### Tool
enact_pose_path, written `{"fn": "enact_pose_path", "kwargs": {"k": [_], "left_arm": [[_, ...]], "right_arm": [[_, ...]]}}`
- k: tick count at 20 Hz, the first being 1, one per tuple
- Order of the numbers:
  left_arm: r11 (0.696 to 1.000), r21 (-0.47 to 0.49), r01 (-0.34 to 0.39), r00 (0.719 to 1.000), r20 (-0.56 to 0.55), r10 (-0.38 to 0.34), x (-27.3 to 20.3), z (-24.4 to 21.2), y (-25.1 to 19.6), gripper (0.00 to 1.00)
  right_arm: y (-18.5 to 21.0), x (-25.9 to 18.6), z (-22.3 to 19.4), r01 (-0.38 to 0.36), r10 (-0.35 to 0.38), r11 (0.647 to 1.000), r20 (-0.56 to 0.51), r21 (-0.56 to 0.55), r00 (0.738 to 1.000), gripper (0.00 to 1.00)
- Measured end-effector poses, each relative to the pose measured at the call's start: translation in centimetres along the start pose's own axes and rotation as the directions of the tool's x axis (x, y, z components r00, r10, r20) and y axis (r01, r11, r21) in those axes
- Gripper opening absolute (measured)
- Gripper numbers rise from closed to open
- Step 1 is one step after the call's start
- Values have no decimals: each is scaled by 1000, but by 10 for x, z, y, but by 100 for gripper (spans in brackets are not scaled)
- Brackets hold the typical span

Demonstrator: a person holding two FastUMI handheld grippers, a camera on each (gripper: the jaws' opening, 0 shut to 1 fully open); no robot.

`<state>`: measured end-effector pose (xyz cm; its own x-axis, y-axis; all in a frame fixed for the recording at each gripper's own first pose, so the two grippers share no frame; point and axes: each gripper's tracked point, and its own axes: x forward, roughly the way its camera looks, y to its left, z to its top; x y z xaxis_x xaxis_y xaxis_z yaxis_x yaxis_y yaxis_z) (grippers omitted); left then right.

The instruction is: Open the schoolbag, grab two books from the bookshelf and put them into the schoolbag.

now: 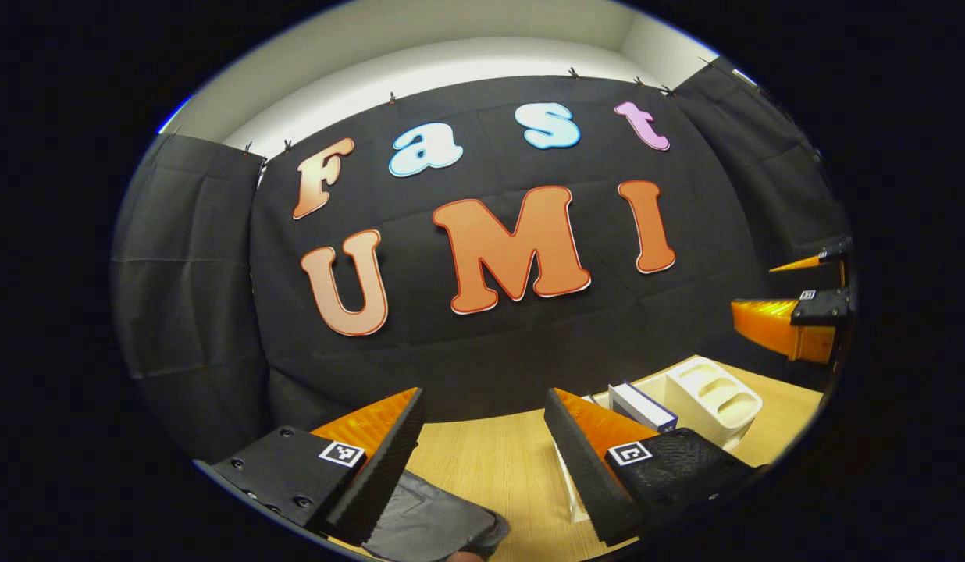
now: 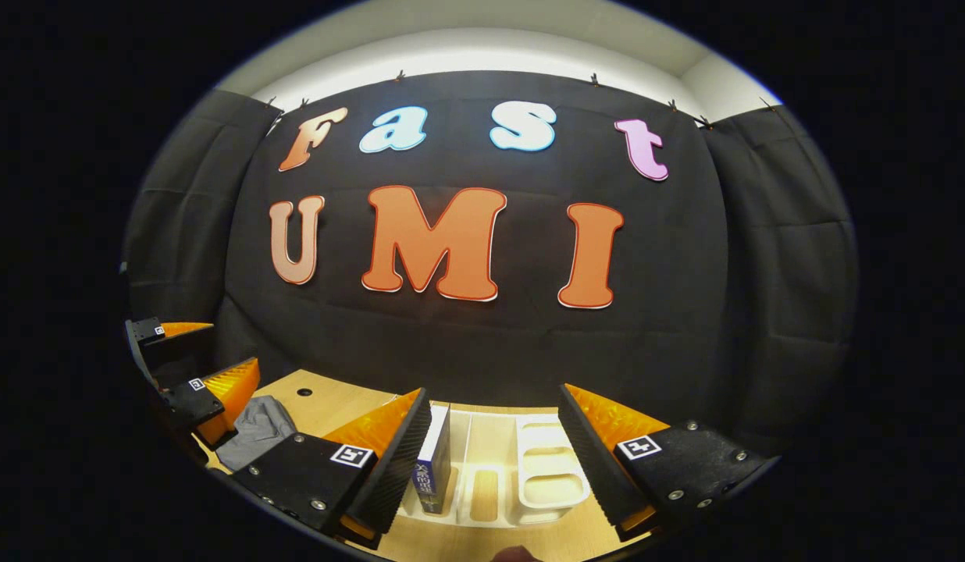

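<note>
You are holding both the left gripper (image 1: pixel 482 425) and the right gripper (image 2: pixel 494 425) open and empty above the table (image 1: pixel 490 460), the schoolbag (image 1: pixel 432 523) is lying under the left one, and the book (image 2: pixel 434 467) is standing loose in the white bookshelf (image 2: pixel 549 476), so a crooked pinch is risking to tip it.

We see both cams sit low over the table (image 1: pixel 490 460), facing the far cloth wall (image 2: pixel 482 328). Left gripper view looks from left, right gripper view from right, nearer the bookshelf (image 2: pixel 549 476); both share bookshelf, table, wall.
</note>
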<state>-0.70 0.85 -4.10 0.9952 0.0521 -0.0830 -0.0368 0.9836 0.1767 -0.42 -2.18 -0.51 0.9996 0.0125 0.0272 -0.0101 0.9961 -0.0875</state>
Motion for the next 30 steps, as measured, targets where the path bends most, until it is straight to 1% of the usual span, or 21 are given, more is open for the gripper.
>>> {"fn": "enact_pose_path", "kwargs": {"k": [1, 3, 5, 6, 9, 12, 15, 16, 19, 23, 24, 26, 27, 29, 30], "left_arm": [[1000, 27, -4, 1000, -14, 4, -1, -9, 1, 97], [996, 85, 5, 998, -65, 1, 1, -32, 0, 97], [995, 99, 24, 989, -144, -10, 2, -62, 1, 97], [992, 123, 16, 985, -172, 5, 3, -74, 5, 97], [974, 227, 0, 976, -213, 50, 0, -101, 15, 97], [955, 296, 17, 962, -265, 65, -6, -135, 17, 97], [916, 398, 46, 944, -317, 91, -14, -176, 16, 97], [898, 435, 58, 942, -321, 95, -17, -186, 15, 97], [843, 526, 110, 918, -378, 116, -21, -224, 14, 96], [793, 593, 142, 886, -434, 166, -22, -262, 22, 96], [776, 608, 165, 886, -437, 154, -21, -269, 20, 96], [749, 630, 206, 867, -473, 159, -24, -294, 21, 95], [742, 635, 215, 859, -484, 165, -27, -300, 24, 96], [734, 648, 205, 855, -484, 188, -30, -309, 32, 95], [724, 663, 190, 858, -470, 206, -28, -310, 35, 95]], "right_arm": [[-3, 0, -1, -1, 1, 1000, 1, -11, 1000, 97], [-11, 0, -4, 2, -2, 999, 4, -35, 1000, 98], [-23, 3, -6, 23, -22, 997, 11, -78, 1000, 98], [-26, 5, -6, 23, -22, 996, 15, -88, 1000, 98], [-29, 9, -6, -2, 4, 996, 24, -94, 1000, 97], [-31, 14, -13, -34, 36, 996, 20, -88, 999, 97], [-33, 21, -18, -50, 52, 995, 17, -85, 999, 98], [-35, 23, -20, -48, 50, 995, 13, -86, 999, 97], [-35, 26, -23, -55, 55, 995, 3, -80, 998, 98], [-39, 28, -25, -49, 49, 995, -1, -90, 999, 97], [-38, 29, -26, -55, 54, 995, -7, -89, 999, 97], [-40, 29, -28, -50, 49, 995, -13, -90, 999, 98], [-41, 29, -29, -48, 47, 995, -17, -90, 999, 98], [-46, 29, -29, -36, 35, 995, -16, -91, 999, 97], [-47, 29, -28, -33, 32, 996, -14, -89, 999, 98]]}}
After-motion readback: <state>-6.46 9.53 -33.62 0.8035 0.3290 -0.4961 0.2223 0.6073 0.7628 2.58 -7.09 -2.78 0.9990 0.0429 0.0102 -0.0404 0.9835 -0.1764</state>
